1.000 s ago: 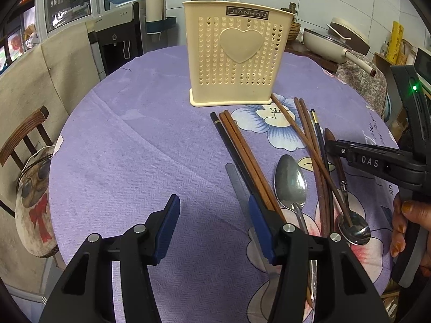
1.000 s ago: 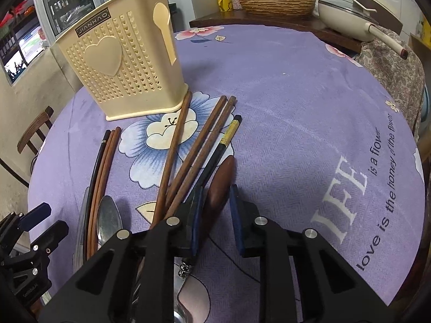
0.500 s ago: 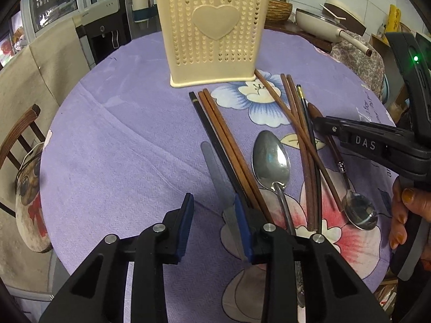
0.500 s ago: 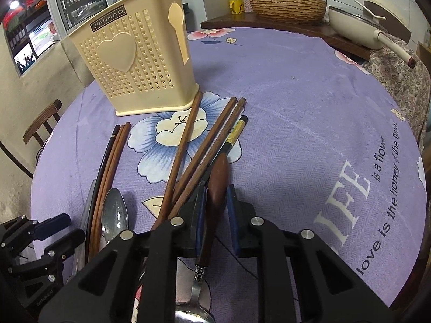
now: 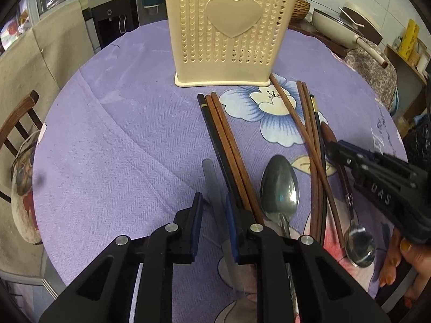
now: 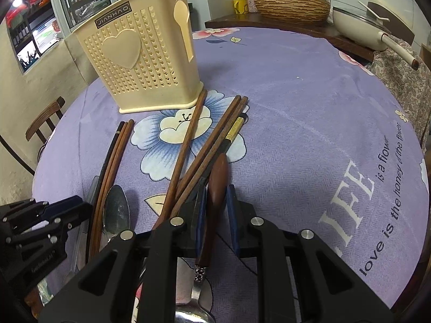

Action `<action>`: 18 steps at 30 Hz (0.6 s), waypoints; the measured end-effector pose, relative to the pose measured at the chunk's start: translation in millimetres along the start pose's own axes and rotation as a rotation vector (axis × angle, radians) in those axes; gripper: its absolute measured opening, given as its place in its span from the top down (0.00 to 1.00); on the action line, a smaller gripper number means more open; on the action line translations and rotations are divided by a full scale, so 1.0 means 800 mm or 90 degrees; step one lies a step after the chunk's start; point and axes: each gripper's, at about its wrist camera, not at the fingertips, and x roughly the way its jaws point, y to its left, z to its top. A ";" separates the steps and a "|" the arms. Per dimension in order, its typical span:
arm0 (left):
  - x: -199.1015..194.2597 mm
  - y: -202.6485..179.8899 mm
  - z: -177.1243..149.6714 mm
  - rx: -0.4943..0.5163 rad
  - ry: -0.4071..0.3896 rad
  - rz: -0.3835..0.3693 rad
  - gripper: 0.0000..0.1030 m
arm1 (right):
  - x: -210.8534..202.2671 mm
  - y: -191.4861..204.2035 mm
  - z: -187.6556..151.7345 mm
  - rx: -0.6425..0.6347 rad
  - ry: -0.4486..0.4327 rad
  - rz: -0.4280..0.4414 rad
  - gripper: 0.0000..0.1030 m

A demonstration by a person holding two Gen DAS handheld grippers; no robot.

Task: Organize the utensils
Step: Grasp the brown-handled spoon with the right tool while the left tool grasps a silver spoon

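A cream perforated utensil holder [image 5: 229, 32] stands upright at the back of the purple tablecloth [image 5: 121, 148]. In front of it lie several brown and black chopsticks [image 5: 223, 140], a large metal spoon [image 5: 280, 185] and a flat silver knife [image 5: 211, 185]. My left gripper [image 5: 214, 212] straddles the knife. Its jaws are closing, and a gap still shows at the left pad. My right gripper [image 6: 215, 202] is shut on the brown wooden handle of a smaller spoon [image 6: 216, 183], whose metal bowl lies under the gripper body.
A wooden chair [image 5: 16, 123] stands off the table's left edge. A cream pan [image 5: 336, 24] and a wicker basket [image 6: 291, 6] sit on the counter behind. A person's hand [image 5: 398, 263] holds the right gripper at the table's right edge.
My left gripper has moved towards the holder and over the knife, and its jaws have narrowed from wide apart to close around it. The right gripper has stayed on the wooden handle.
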 end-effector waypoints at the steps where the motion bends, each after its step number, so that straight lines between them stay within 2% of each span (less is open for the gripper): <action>1: 0.001 0.000 0.001 -0.002 0.001 -0.001 0.85 | 0.000 -0.001 0.000 0.001 0.000 0.003 0.84; 6: 0.002 -0.005 -0.002 -0.001 -0.006 0.014 0.88 | 0.000 -0.003 0.000 0.005 -0.004 0.010 0.84; 18: 0.003 0.000 0.004 -0.013 -0.005 -0.009 0.91 | -0.016 -0.012 0.003 0.016 -0.035 0.018 0.84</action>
